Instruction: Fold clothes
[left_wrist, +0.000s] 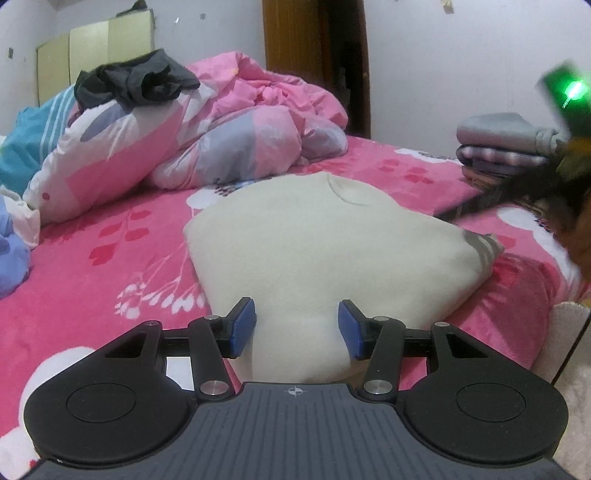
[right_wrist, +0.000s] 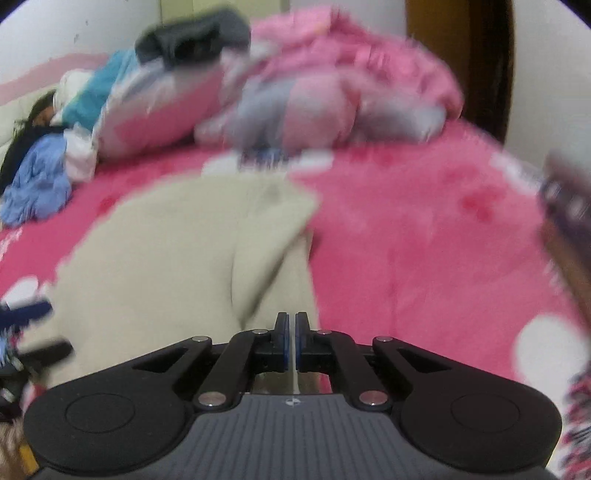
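One cream sweater (left_wrist: 325, 236) is lying near the bed's (left_wrist: 110, 273) front edge, soft and floppy; best gripped at its hem. Left gripper (left_wrist: 297, 325) is gaping wide; right gripper (right_wrist: 291, 341) is pinching nearly closed, apparently empty.

A sweater (left_wrist: 332, 240) lies flat on the bed (left_wrist: 110, 266), just ahead of the left gripper (left_wrist: 297, 328), its near hem between the spread fingers. Beyond it, to the fingers' left, a heaped quilt (left_wrist: 221, 122) sits on the bed with a bundle of clothes (left_wrist: 136, 79) on top. Far right of the fingers stands a folded stack (left_wrist: 502, 147). The sweater lies ahead-left of the right gripper (right_wrist: 290, 339).
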